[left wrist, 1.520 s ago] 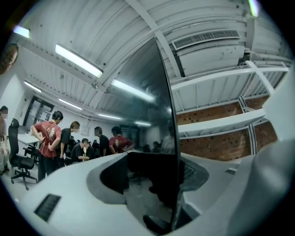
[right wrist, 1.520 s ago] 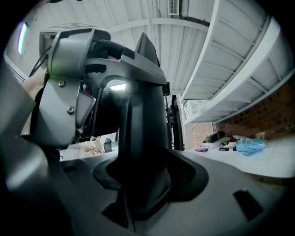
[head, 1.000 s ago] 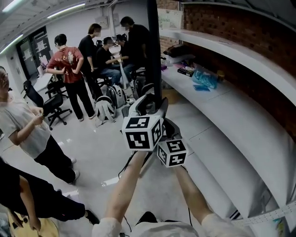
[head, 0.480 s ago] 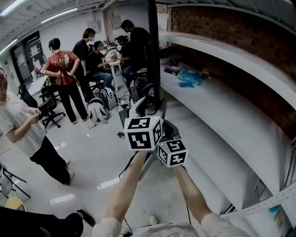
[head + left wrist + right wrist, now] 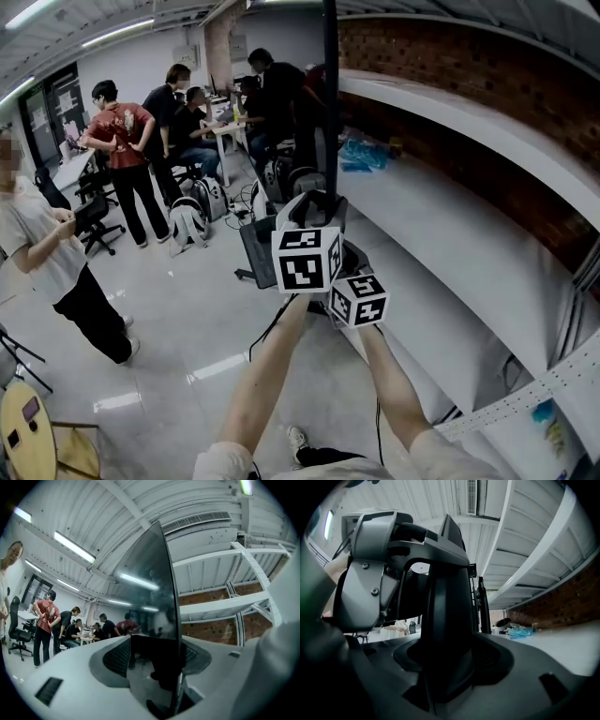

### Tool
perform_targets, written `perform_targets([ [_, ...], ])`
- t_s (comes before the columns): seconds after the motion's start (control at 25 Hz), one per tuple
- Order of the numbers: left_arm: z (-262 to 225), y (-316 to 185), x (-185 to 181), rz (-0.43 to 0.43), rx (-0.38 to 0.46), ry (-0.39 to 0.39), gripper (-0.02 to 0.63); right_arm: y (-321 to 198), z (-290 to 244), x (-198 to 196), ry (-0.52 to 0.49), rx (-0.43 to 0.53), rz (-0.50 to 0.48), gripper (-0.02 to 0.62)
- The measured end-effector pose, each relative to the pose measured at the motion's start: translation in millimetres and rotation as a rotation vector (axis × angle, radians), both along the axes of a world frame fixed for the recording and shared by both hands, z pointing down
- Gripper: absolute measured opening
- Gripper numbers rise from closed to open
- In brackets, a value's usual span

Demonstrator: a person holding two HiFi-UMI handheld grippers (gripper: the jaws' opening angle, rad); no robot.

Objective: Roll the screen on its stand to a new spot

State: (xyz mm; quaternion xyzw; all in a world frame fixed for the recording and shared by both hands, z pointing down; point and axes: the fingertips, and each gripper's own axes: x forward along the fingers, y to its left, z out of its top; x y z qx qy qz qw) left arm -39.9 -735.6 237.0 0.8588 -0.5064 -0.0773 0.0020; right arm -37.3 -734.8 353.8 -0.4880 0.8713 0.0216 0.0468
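Left gripper (image 5: 317,204), right gripper (image 5: 345,258) clamped on screen (image 5: 330,84); reflections (image 5: 138,581) only in left gripper view.

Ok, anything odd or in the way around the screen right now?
Nothing looks damaged or spilled. The screen stands upright with the left gripper and right gripper shut on it. Only clutter: a dark cable looping over the floor below them, and backpacks ahead-left.
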Motion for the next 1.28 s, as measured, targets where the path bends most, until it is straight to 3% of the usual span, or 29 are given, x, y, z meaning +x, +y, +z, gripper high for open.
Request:
perform_targets([
  [0.6, -6.3, 74.4, 94.4, -0.015, -0.014, -0.003, 0.275, 74.9, -6.1, 94.2, 0.015, -0.017, -0.013, 0.253],
  [0.92, -7.5, 107.7, 154.4, -0.084, -0.005, -0.006, 0.27, 107.0, -7.4, 154.5, -0.002, -0.005, -0.077, 0.253],
  [1.28, -2.4, 138.5, 186.0, -0.099, -0.008, -0.014, 0.268, 137.5, -2.2, 185.3, -0.007, -0.009, -0.09, 0.253],
])
